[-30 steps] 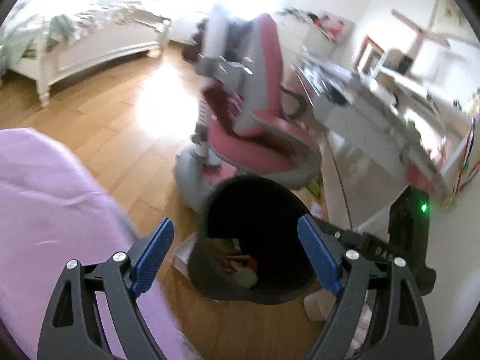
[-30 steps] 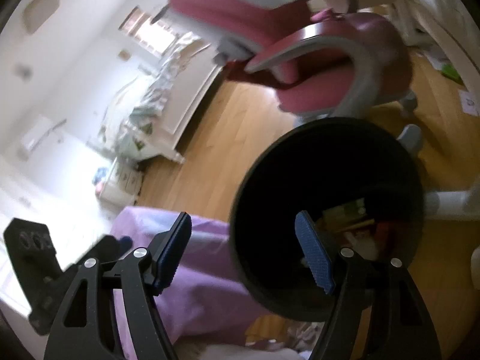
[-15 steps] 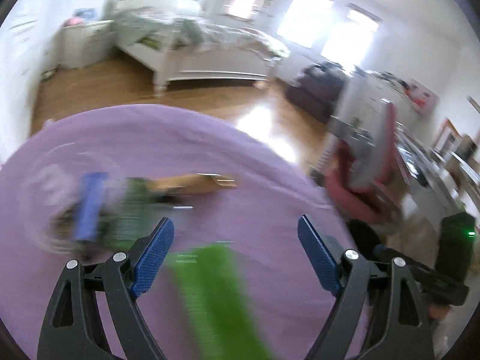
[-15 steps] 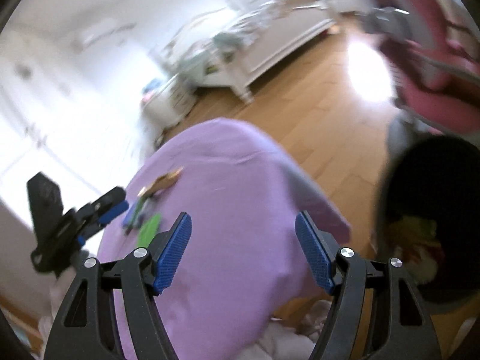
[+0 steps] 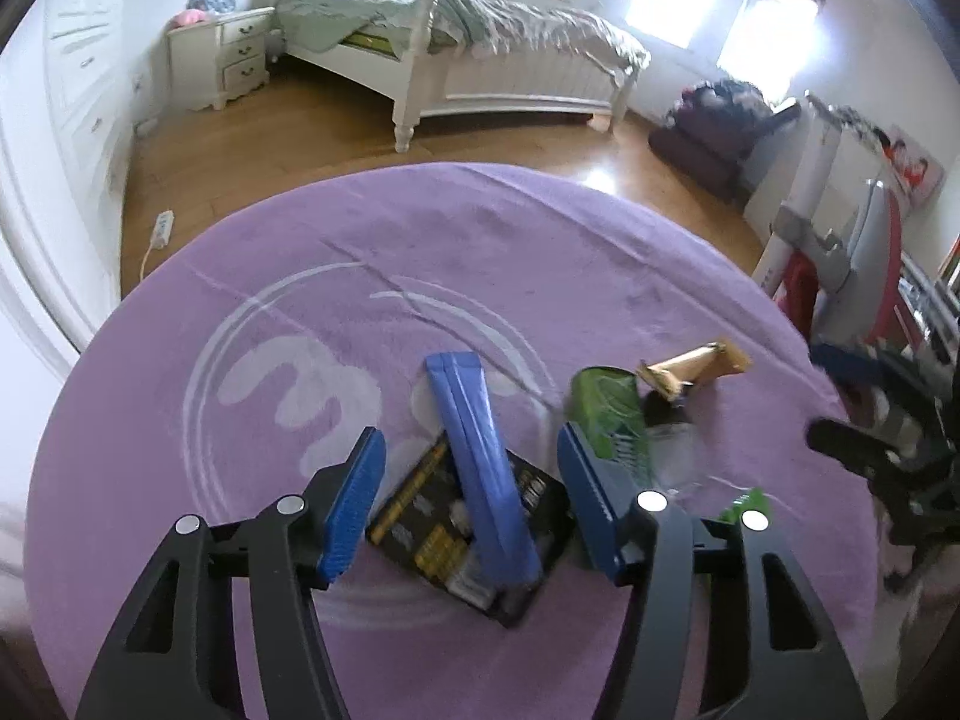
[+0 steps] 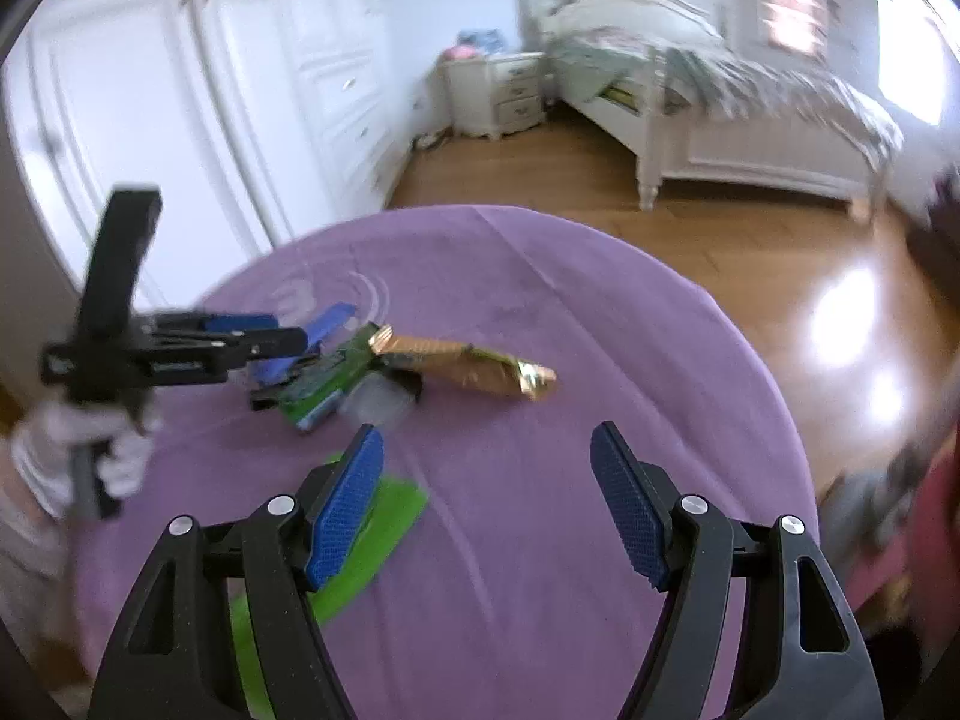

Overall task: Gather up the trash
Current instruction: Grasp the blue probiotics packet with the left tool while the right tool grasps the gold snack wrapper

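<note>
Trash lies in a cluster on a round purple table. A blue wrapper lies across a black-and-yellow packet. Beside them are a green packet, a clear plastic piece and a gold wrapper. My left gripper is open, empty, low over the blue wrapper, its fingers either side of it. My right gripper is open and empty above the table. A flat green wrapper lies under its left finger; the gold wrapper lies ahead, with the left gripper beyond.
A white bed and nightstand stand across the wooden floor. White wardrobe doors line the wall. A red and grey desk chair stands right of the table.
Both grippers swung away from the black trash bin and the chair to the purple table. The left one has come down over the blue wrapper. Both stayed open.
</note>
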### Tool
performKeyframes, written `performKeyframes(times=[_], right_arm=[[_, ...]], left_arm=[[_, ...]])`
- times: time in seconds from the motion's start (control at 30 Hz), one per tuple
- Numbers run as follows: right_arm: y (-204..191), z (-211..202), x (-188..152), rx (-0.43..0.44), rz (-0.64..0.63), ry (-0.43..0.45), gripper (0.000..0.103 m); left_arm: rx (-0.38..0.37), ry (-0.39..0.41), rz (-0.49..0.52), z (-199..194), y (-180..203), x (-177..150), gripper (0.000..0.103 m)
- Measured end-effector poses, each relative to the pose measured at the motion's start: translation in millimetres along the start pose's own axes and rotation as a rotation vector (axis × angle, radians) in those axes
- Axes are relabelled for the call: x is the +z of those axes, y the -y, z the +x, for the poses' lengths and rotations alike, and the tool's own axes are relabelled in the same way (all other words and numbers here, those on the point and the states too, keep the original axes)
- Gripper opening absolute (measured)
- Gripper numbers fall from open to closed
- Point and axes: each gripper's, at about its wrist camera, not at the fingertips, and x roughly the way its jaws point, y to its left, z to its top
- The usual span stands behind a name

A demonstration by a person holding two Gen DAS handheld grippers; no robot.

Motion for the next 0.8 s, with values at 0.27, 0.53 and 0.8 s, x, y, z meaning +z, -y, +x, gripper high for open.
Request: performKeyframes(times=[0.27,0.53,0.8], right_arm=[[-14,66,24,-0.04,-0.267,-0.081,0.071],[-13,97,36,0.047,-0.274,-0.136,0.037],[0,65,33,0.121,-0.07,-0.088,0.012]], left_arm=[[0.031,0.007,0.096,9,4,6,0.058],[0.083,0.048,0.081,8,-5,4,0.025],[0.022,0.071,-0.009,-11,-18,-2,0.006]])
